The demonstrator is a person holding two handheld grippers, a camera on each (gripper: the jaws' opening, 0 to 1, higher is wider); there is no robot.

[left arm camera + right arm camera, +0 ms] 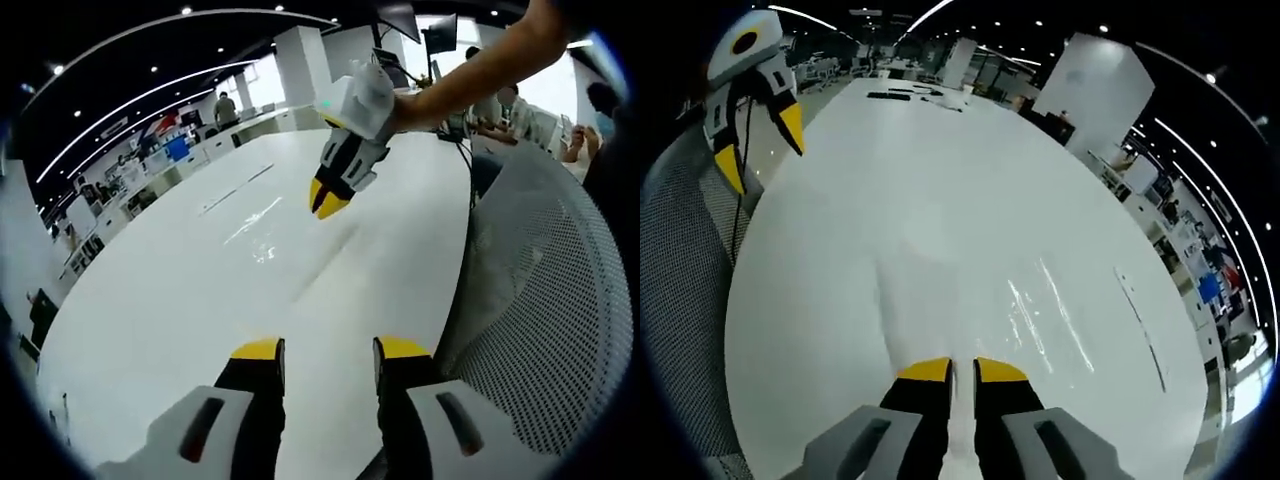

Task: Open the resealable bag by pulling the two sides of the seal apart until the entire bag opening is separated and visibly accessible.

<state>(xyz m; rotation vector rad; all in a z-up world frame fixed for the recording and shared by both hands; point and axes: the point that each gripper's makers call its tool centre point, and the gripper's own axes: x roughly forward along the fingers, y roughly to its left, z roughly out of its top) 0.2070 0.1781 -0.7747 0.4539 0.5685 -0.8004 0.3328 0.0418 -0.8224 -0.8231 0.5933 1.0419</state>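
bag (940,300), clear, lies flat on the white table (940,150), lengthwise ahead of the right gripper (951,372), which pinches its near edge; left gripper (329,348) hovers open.

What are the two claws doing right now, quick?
Left claw: open, holding nothing, above the white table.
Right claw: nearly shut, only a thin gap, nothing visibly held.

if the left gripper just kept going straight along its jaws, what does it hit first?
Probably just the white table: the left gripper points across its bare top. The right gripper hangs further along that line, seemingly above it; depth unclear.
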